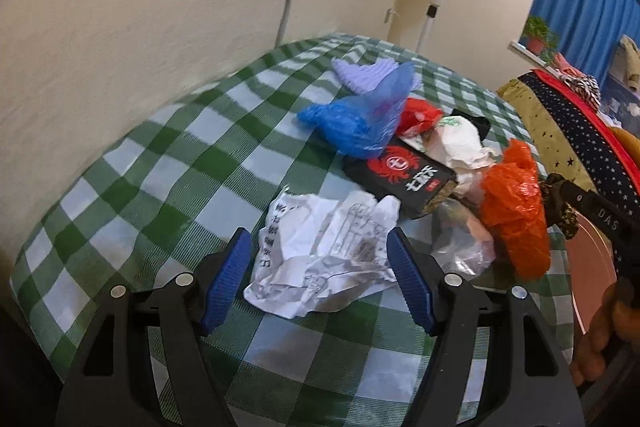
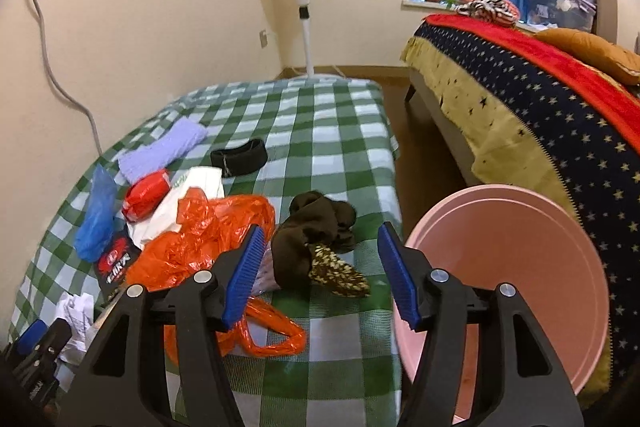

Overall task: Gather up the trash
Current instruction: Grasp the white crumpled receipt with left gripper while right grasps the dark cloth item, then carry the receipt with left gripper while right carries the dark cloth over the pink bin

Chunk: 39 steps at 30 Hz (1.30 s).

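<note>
Two grippers we find with jaws apart, gripping nothing: the left gripper (image 1: 318,269) straddles crumpled paper (image 1: 324,259) on the checked tablecloth (image 1: 160,163); the right gripper (image 2: 320,273) frames a brown cloth (image 2: 308,239), beside the orange bag (image 2: 208,239) and pink bin (image 2: 512,267).

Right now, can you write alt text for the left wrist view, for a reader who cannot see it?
An open hand-held gripper straddles a crumpled paper on a green checked cloth. Behind lie a blue bag, a black packet and an orange bag.
</note>
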Each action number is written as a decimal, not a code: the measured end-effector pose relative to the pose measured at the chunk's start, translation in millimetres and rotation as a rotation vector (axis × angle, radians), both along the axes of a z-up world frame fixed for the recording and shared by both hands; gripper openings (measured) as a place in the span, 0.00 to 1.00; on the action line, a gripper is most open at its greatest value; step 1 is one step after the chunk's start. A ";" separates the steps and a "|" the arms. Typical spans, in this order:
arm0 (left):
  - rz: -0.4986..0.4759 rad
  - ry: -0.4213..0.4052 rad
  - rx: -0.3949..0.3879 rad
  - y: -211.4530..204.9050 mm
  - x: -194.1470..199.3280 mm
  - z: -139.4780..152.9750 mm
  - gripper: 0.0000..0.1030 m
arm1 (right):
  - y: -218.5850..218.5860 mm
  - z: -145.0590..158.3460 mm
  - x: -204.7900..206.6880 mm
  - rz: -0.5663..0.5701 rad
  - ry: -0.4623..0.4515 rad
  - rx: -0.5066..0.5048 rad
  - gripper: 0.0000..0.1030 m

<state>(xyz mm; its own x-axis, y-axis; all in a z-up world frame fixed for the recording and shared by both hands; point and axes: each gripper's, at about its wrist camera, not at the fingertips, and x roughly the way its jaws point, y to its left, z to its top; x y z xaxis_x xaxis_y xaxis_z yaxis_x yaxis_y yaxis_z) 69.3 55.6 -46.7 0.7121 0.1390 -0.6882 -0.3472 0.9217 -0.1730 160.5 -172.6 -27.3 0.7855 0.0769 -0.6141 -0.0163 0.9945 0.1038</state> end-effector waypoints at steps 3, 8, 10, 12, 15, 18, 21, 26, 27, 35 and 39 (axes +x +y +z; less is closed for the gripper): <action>-0.009 0.034 -0.014 -0.6 3.6 -6.3 0.66 | 3.4 -6.3 6.4 0.003 0.022 -0.006 0.58; -0.023 0.057 -0.034 -0.3 5.5 -11.1 0.63 | 0.9 -14.2 12.6 -0.013 0.056 -0.004 0.55; -0.026 0.063 -0.041 -0.1 5.2 -12.3 0.62 | -1.7 -15.9 13.3 -0.016 0.063 0.008 0.48; -0.034 0.066 -0.042 -1.0 4.6 -12.9 0.61 | -3.0 -17.1 14.4 -0.016 0.070 0.013 0.39; -0.048 0.065 -0.044 -2.4 5.7 -12.2 0.54 | -5.5 -18.3 15.5 -0.002 0.079 0.035 0.19; -0.067 0.056 -0.049 -3.4 5.8 -10.4 0.47 | -7.8 -15.7 13.6 0.004 0.074 0.044 0.11; -0.082 0.043 -0.056 -3.9 5.1 -8.0 0.39 | -11.7 -9.2 9.0 -0.001 0.054 0.043 0.10; -0.100 0.021 -0.027 -7.5 2.4 -1.4 0.05 | -20.0 5.9 -3.1 -0.005 0.020 0.045 0.10; -0.103 0.021 -0.019 -8.2 2.1 -0.3 0.05 | -21.2 9.8 -7.4 -0.002 0.012 0.041 0.10; -0.107 -0.013 0.009 -8.7 -6.2 8.3 0.05 | -30.0 33.8 -35.5 0.013 -0.027 0.037 0.10; -0.108 -0.046 0.025 -7.9 -12.1 19.8 0.05 | -36.4 47.1 -47.9 0.007 -0.044 0.029 0.10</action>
<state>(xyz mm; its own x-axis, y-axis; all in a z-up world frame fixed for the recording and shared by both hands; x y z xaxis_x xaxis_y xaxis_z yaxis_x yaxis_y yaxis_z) 57.1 47.8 -27.0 0.7544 0.0772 -0.6519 -0.2384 0.9575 -0.1625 112.5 -209.0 19.8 0.8113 0.1005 -0.5760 -0.0289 0.9908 0.1321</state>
